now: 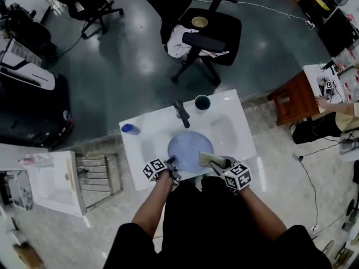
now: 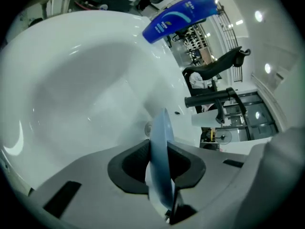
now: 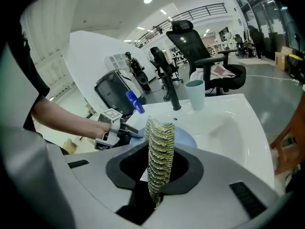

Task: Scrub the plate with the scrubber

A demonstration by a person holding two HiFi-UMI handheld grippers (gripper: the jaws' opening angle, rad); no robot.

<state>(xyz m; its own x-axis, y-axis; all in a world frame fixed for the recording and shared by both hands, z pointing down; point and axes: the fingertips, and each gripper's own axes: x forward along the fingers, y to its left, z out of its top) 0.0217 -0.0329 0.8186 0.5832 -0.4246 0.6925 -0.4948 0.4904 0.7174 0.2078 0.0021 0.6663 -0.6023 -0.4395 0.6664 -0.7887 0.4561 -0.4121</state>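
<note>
The left tool (image 1: 171, 162) is closed on the near left rim of the plate (image 1: 188, 146). In the left gripper view, the pale blue plate runs edge-on between the two dark pads, and both pads bear against it. The plate sits roughly level above the bowl of the white washbasin (image 1: 227, 130), just in front of the dark tap (image 1: 181, 112).

The right tool (image 1: 217, 163) is closed on the scrubber (image 1: 206, 159). In the right gripper view, the yellow-green mesh pad stands upright between the pads and projects past them. From the head view, the scrubber lies over the near right part of the plate. Contact between scrubber and plate cannot be confirmed.

A dark cup (image 1: 202, 102) stands on the back ledge of the washbasin, just right of the tap. A blue bottle (image 1: 130, 129) lies at the left back corner. A black office chair (image 1: 210, 29) stands on the floor beyond the washbasin.
</note>
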